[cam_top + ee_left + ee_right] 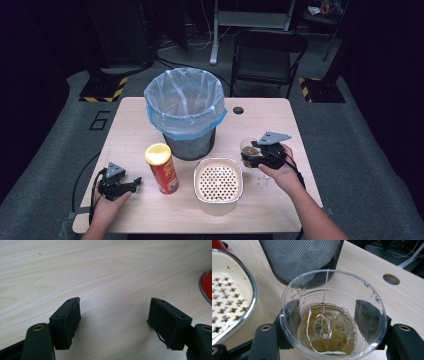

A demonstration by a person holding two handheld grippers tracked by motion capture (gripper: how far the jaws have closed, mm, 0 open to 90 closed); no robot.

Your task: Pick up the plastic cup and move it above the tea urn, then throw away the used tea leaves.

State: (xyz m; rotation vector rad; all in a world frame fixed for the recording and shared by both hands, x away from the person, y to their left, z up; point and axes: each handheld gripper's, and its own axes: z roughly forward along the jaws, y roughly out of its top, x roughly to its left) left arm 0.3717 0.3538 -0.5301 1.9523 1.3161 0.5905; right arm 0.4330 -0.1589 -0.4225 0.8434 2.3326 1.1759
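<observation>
Right hand-held gripper pinches a clear plastic cup with both pads on its walls, upright, holding brownish liquid and a tea bag (string runs up over the rim). Cup sits at the right of the surface, just beside the perforated strainer bowl, near the mesh bin. Left hand-held gripper is spread with nothing between its jaws, low over bare wood, near the red chip can.
</observation>
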